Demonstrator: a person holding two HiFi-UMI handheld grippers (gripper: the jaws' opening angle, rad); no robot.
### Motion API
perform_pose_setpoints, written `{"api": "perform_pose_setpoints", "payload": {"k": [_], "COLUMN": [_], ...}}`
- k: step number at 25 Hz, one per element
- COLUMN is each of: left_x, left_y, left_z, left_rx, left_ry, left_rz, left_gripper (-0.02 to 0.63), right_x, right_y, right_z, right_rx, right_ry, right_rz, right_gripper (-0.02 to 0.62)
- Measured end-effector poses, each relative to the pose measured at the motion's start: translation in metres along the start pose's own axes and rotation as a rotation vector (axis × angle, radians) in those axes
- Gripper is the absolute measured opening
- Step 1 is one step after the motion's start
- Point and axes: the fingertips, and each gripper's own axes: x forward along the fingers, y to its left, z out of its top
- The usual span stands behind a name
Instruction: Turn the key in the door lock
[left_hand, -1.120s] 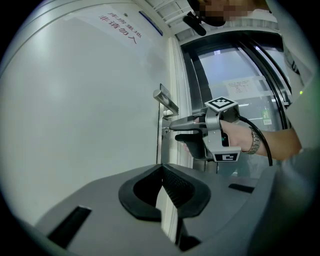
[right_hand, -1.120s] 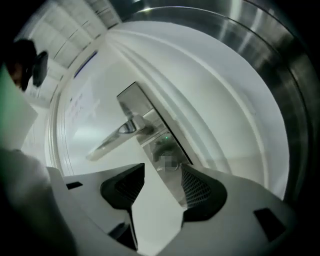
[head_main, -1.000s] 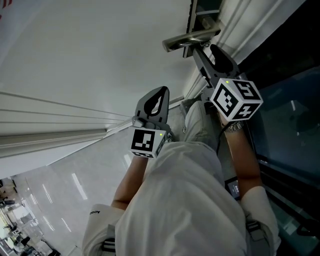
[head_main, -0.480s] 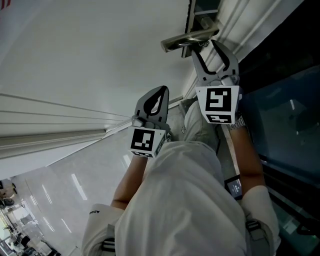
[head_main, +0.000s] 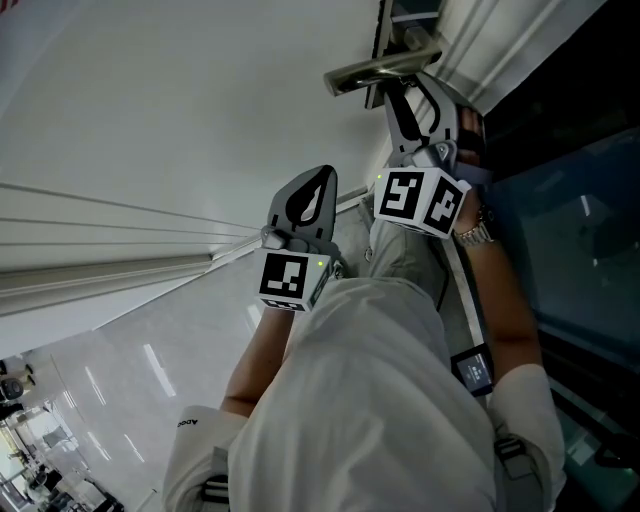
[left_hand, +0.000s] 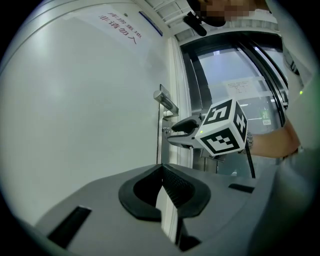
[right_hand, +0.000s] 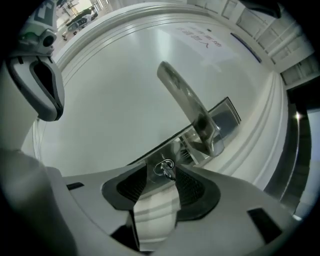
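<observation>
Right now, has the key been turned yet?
Done: the key sits in the lock below the door handle. In hand: the right gripper has the key between its jaws, which have just been closing but aren't pinching yet. Left: pinch it and turn. The left gripper hangs back, shut, empty.

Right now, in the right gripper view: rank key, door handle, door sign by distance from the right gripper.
1. key: in the lock, between the jaws of the right gripper, which have just been closing.
2. door handle: just above the lock.
3. door sign: high on the door, farthest.
</observation>
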Motion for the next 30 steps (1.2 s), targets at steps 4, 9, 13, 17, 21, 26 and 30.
{"api": "perform_pose_setpoints", "payload": {"k": [4, 9, 13, 17, 21, 26, 30], "left_x": [-0.001, 0.0, -0.001, -0.001, -0.002, -0.003, -0.005], "left_y": [0.001, -0.001, 0.001, 0.001, 0.0, 0.001, 0.002], "left_z": [0.0, 0.0, 0.0, -0.001, -0.004, -0.001, -0.003], "left_rx": [0.001, 0.001, 0.0, 0.001, 0.003, 0.001, 0.001], "left_ry": [0.001, 0.001, 0.001, 0.004, 0.013, 0.003, 0.01], "left_rz": [-0.001, -0.006, -0.001, 0.003, 0.005, 0.009, 0.014], "left_gripper": [0.009, 0.008, 0.008, 0.008, 0.008, 0.008, 0.009], "right_x": [0.0, -0.001, -0.001, -0.001, -0.001, -0.001, 0.0], "right_y": [-0.009, -0.012, -0.013, -0.015, -0.017, -0.018, -0.022], "right_z": [0.003, 0.005, 0.005, 0.005, 0.003, 0.003, 0.005], "right_rx": [-0.013, 0.03, 0.094, 0.174, 0.248, 0.37, 0.579], "right_ry": [-0.011, -0.028, -0.038, -0.047, -0.061, -0.07, -0.088], "right_rz": [-0.048, -0.073, -0.079, -0.07, -0.06, -0.037, 0.03], "right_gripper": [0.093, 0.017, 0.017, 0.017, 0.017, 0.017, 0.015]}}
